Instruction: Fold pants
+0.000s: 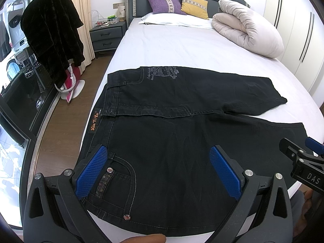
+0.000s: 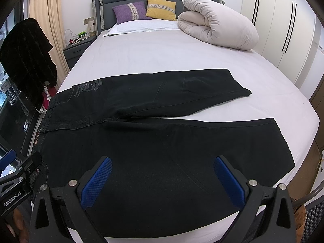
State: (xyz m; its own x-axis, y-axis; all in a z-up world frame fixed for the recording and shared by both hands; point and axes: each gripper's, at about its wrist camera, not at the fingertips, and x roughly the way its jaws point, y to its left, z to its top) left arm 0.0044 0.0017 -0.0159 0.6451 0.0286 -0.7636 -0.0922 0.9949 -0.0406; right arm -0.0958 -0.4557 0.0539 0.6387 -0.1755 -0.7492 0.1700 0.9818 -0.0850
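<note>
Black pants (image 1: 182, 125) lie flat on the white bed (image 1: 172, 46), waistband to the left, both legs stretched right and spread apart; they also show in the right wrist view (image 2: 162, 141). My left gripper (image 1: 160, 162) is open and empty, hovering over the near hip and front pocket (image 1: 119, 174). My right gripper (image 2: 163, 174) is open and empty, over the near leg's thigh. Each gripper shows at the edge of the other's view: the right one (image 1: 299, 158) and the left one (image 2: 26, 170).
A rolled beige duvet (image 1: 247, 28) and purple (image 1: 164, 4) and yellow (image 1: 194, 5) pillows sit at the bed's head. A nightstand (image 1: 107, 34) and a dark garment on a rack (image 1: 52, 36) stand left. Wardrobe doors (image 1: 293, 30) line the right. Bare sheet lies beyond the pants.
</note>
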